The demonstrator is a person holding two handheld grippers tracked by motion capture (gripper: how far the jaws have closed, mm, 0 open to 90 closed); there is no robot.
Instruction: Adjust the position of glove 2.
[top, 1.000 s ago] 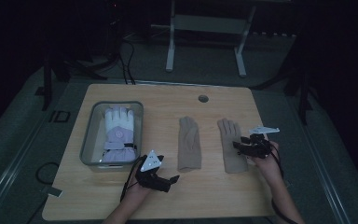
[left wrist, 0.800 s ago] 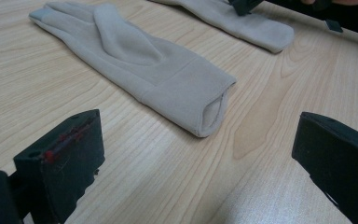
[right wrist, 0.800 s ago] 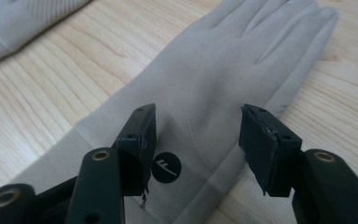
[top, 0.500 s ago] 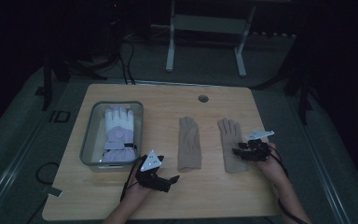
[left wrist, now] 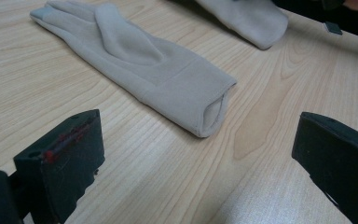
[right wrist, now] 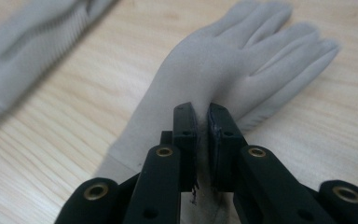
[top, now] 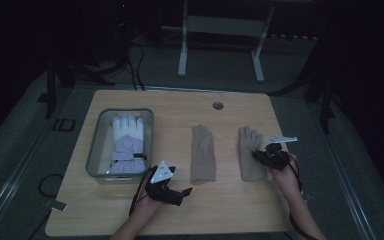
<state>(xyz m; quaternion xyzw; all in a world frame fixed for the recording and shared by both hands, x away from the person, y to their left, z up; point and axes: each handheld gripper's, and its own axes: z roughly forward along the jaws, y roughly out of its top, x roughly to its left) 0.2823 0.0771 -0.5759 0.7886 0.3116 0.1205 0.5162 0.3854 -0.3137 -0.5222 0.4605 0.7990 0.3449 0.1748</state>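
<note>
The right gripper (right wrist: 203,116) pinches a fold of the right-hand beige glove (right wrist: 233,70), beside the middle glove (top: 202,152); the left gripper (left wrist: 200,154) gapes before the middle glove's cuff.

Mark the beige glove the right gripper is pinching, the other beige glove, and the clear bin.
Pinched beige glove (right wrist: 223,70), right gripper view, on its palm.
Other beige glove (left wrist: 168,77), left gripper view, near the cuff.
Clear bin (top: 94,148), high view, on its left wall.

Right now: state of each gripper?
Left gripper: open, holding nothing, jaws wide in front of the middle beige glove.
Right gripper: closed, pinching the right beige glove.
</note>
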